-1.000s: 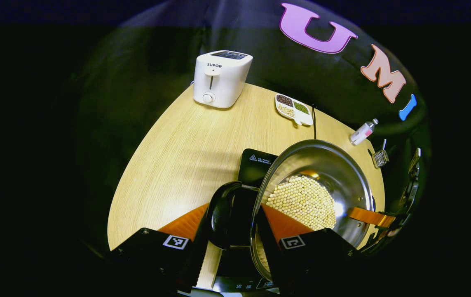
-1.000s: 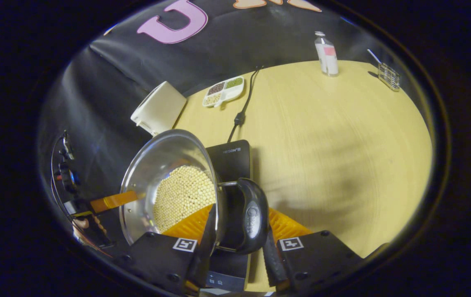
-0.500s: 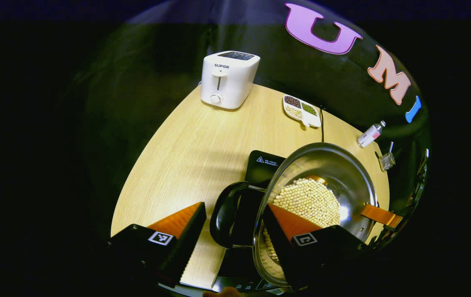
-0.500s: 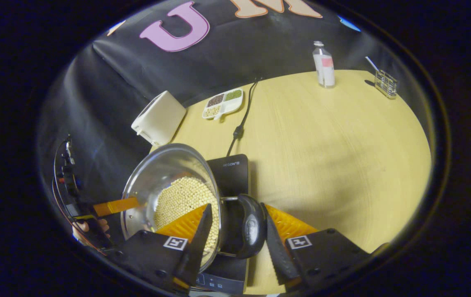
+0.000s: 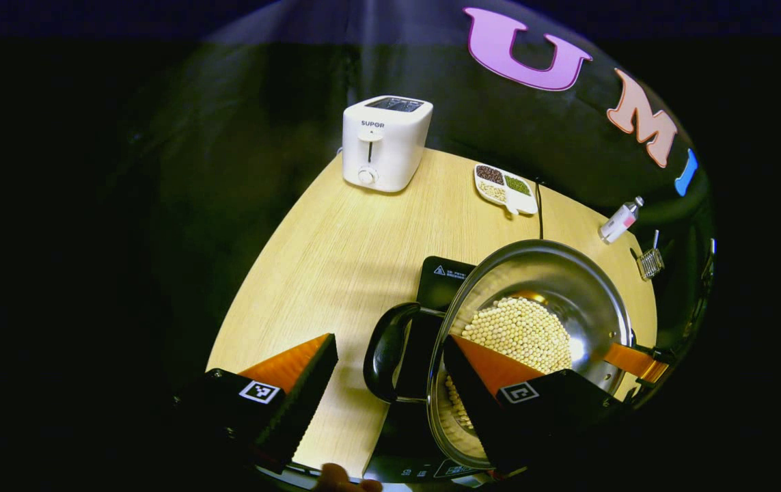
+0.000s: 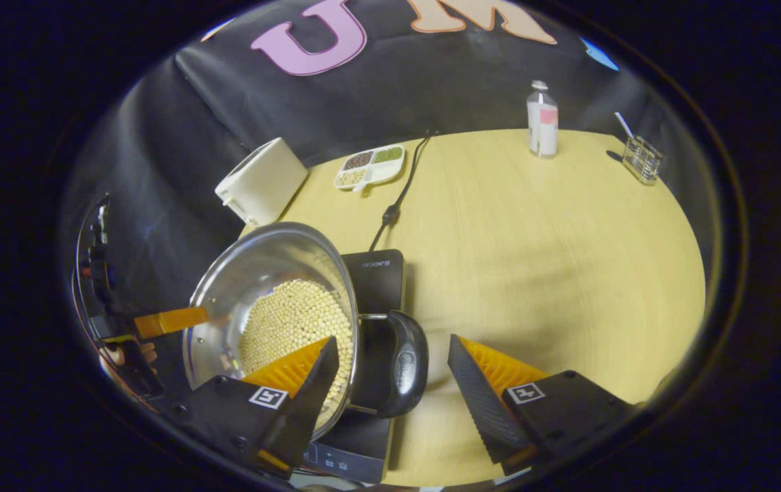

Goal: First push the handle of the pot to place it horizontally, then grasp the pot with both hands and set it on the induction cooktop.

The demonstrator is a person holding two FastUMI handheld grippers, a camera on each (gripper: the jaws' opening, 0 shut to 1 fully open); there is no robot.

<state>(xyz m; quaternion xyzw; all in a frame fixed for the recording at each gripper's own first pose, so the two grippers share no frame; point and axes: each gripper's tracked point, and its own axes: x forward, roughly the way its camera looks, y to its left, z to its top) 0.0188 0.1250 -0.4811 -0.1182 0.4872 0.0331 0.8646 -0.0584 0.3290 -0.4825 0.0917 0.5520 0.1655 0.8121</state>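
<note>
A steel pot (image 5: 554, 273) holding pale beans (image 5: 520, 331) sits on the black induction cooktop (image 5: 448, 277). My left gripper (image 5: 390, 342) is open astride the pot's black loop handle (image 5: 387, 352), with one finger inside the rim above the beans. My right gripper (image 6: 393, 342) is open around the opposite handle (image 6: 400, 365) of the pot (image 6: 260, 266), one finger likewise over the beans (image 6: 288, 321). Neither gripper presses on a handle. The cooktop (image 6: 380, 273) shows under the pot. Across the pot, the left gripper view shows one of the right gripper's fingers (image 5: 629, 359).
On the round wooden table (image 5: 335, 253) stand a white toaster (image 5: 385, 143), a divided dish of grains (image 5: 506, 188), a small bottle (image 5: 621, 220) and a wire basket (image 5: 650, 263). The cooktop's power cord (image 6: 397, 198) runs toward the back wall.
Both grippers were shut on the pot's handles a second ago. They have opened and let go, and both have drawn back a little.
</note>
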